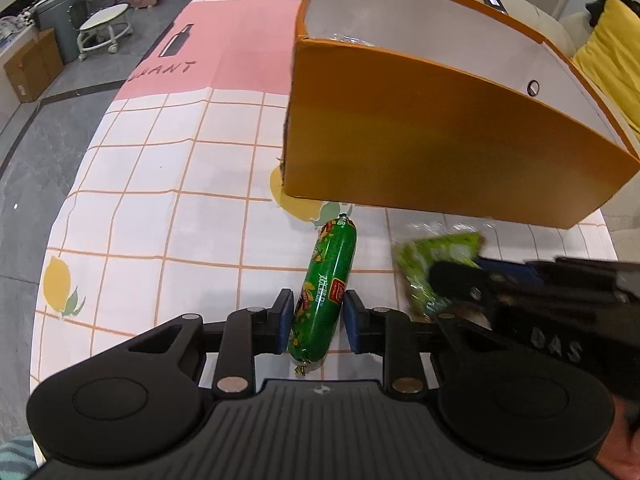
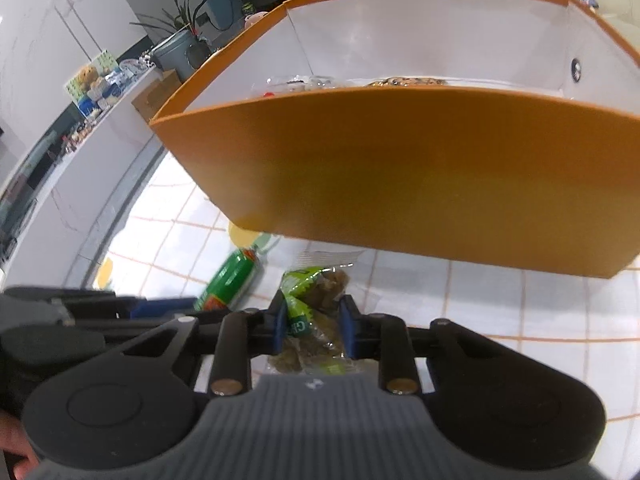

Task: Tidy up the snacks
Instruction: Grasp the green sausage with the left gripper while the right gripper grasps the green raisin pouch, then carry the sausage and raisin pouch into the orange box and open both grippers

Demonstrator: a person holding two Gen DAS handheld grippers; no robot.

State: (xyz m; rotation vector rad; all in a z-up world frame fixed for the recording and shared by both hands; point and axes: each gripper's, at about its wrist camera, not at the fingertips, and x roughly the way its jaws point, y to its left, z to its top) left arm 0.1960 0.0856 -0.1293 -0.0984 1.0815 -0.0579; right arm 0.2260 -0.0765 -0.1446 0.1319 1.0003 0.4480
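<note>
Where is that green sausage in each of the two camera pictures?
Left wrist view: the green sausage lies low in the middle, between the left gripper fingers.
Right wrist view: the sausage sits lower left, partly behind the other gripper.
Shared landmark: the orange box beyond it.

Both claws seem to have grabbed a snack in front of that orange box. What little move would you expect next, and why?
Probably lifting the right gripper toward the orange box. Its jaws are pressed on the green snack bag, and the box, open-topped with snacks already inside, stands just ahead. The left gripper brackets the green sausage, but there's a gap on one side.
</note>
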